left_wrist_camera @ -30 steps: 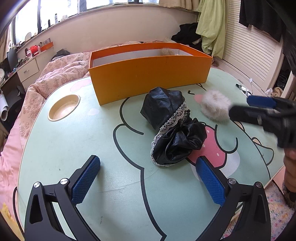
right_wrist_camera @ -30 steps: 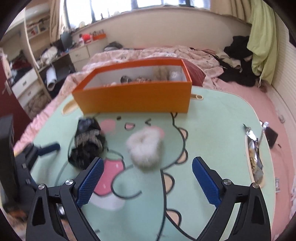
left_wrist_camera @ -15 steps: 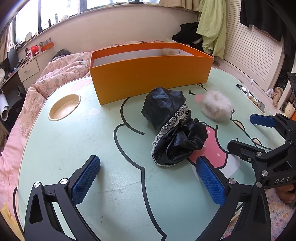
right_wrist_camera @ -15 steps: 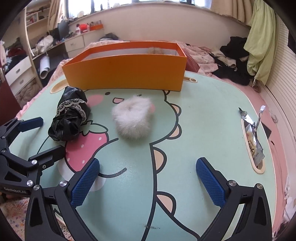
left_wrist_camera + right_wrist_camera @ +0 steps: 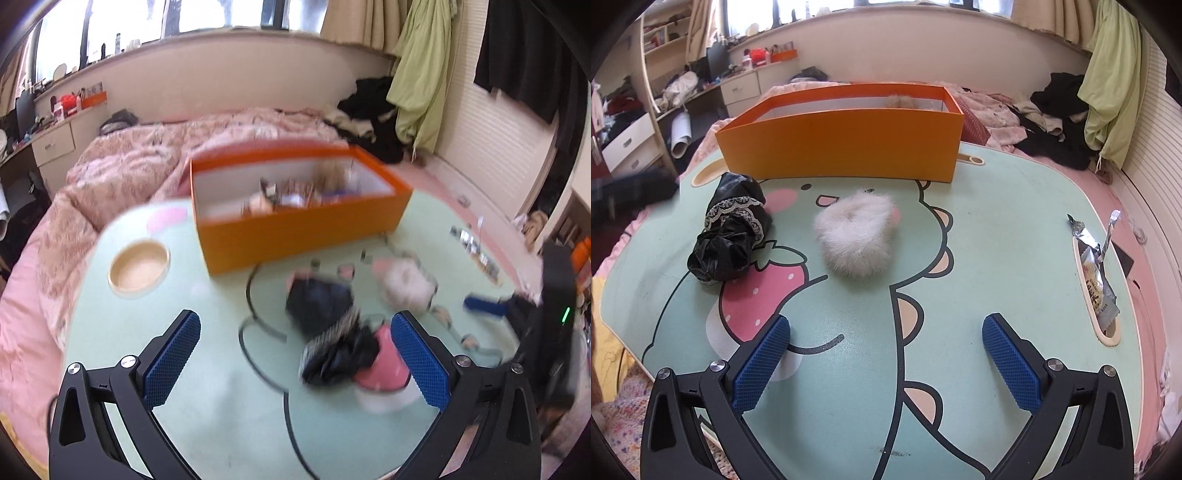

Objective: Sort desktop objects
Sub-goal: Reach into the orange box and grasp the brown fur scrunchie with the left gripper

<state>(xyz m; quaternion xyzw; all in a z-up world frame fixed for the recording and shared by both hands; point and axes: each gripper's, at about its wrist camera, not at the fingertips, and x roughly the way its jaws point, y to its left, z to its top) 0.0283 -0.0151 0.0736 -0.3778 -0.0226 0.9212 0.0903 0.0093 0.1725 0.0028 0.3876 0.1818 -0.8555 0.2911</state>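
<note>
While spread wide with nothing between the blue pads, right hand-held gripper (image 5: 886,354) up over the pale green cartoon-print desk (image 5: 997,258). Left hand-held gripper (image 5: 295,354) spread wide too, nothing pinched. Fluffy white fur ball (image 5: 855,236) near the desk's middle, crumpled shiny black cloth with lace trim (image 5: 729,232) just beside it. Long orange cardboard box (image 5: 842,147) behind both, small things inside.

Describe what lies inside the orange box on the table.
From the left wrist view, the orange box holds several small items, too blurred to name, plus a tan fluffy piece near its far wall. Its near wall hides the front of the floor.
</note>
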